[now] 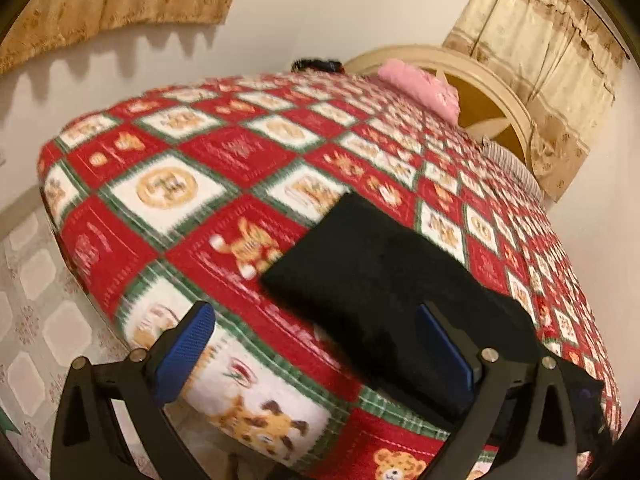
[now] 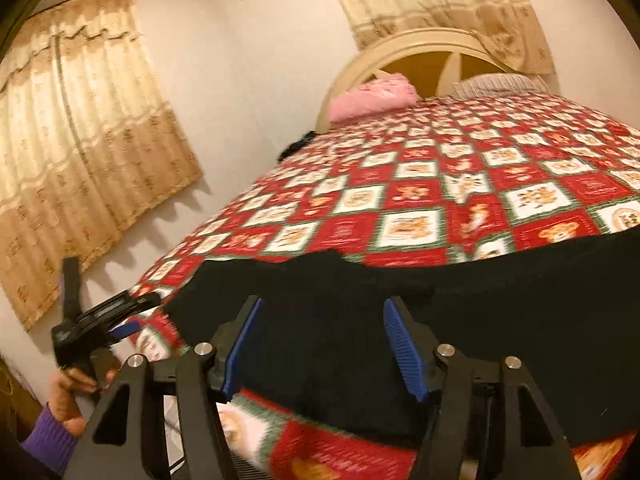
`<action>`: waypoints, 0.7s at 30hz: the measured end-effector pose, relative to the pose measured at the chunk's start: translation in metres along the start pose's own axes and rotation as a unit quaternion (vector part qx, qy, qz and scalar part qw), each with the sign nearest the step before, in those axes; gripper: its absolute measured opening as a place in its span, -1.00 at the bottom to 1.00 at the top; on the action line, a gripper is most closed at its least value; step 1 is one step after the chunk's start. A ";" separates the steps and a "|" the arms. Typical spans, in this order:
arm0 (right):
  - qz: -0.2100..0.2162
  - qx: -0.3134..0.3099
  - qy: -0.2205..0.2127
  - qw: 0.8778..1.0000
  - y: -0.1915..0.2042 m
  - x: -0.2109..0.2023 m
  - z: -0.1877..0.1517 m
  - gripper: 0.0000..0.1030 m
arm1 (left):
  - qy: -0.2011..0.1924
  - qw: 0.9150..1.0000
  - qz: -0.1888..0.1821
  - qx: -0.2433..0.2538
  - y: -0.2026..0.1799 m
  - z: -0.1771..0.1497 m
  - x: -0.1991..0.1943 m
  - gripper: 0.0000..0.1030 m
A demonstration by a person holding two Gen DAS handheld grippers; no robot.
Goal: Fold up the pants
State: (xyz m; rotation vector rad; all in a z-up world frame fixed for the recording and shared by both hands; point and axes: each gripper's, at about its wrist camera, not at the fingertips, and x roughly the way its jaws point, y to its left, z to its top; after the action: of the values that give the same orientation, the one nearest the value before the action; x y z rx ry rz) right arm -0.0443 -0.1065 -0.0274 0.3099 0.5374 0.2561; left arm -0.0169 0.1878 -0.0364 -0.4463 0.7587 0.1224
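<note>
Black pants (image 1: pixel 384 276) lie folded flat on a red, white and green patchwork bedspread (image 1: pixel 224 152) near the bed's front edge. My left gripper (image 1: pixel 316 332) is open and empty, with its right finger over the pants' near edge and its left finger over bare bedspread. In the right wrist view the pants (image 2: pixel 480 312) spread across the lower frame. My right gripper (image 2: pixel 324 328) is open just above them, holding nothing. The left gripper (image 2: pixel 120 320) shows at the left, held by a hand in a purple sleeve.
A pink pillow (image 1: pixel 420 84) and a striped pillow (image 2: pixel 496 82) lie against the cream headboard (image 1: pixel 496 92). Beige curtains (image 2: pixel 76 140) hang on the walls. A dark item (image 1: pixel 318 65) sits at the bed's far edge. Tiled floor (image 1: pixel 36 280) lies left of the bed.
</note>
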 end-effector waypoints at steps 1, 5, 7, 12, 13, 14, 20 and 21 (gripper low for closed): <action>0.004 -0.016 0.012 1.000 0.008 0.004 -0.003 0.24 | 0.008 1.000 -0.006 -0.003 -0.002 -0.002 0.002 0.90; 0.012 -0.044 0.013 0.999 0.021 0.000 -0.009 0.24 | 0.027 0.999 -0.022 -0.040 -0.011 -0.008 0.019 0.79; 0.013 -0.043 0.004 0.999 0.021 -0.005 -0.007 0.24 | 0.020 0.999 -0.013 -0.037 -0.017 -0.005 0.023 0.79; 0.006 -0.014 -0.001 1.000 0.011 -0.011 -0.008 0.24 | 0.014 0.998 -0.023 -0.062 -0.022 0.003 0.029 0.45; 0.006 -0.007 0.001 1.000 0.009 -0.011 -0.009 0.24 | 0.008 0.998 -0.016 -0.061 -0.023 0.003 0.030 0.33; 0.005 -0.001 0.004 1.000 0.006 -0.011 -0.010 0.24 | 0.003 0.998 -0.011 -0.058 -0.023 0.002 0.030 0.12; -0.016 0.042 0.003 0.999 -0.016 -0.014 -0.010 0.24 | -0.009 0.999 -0.022 -0.038 -0.016 -0.002 0.025 -0.68; -0.021 0.051 0.001 0.998 -0.022 -0.016 -0.009 0.24 | -0.013 0.999 -0.027 -0.034 -0.018 -0.002 0.023 -0.71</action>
State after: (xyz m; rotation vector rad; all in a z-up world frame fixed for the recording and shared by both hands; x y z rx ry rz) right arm -0.0595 -0.1298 -0.0351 0.3975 0.5593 0.1887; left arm 0.0027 0.1696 -0.0475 -0.5276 0.7186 0.1036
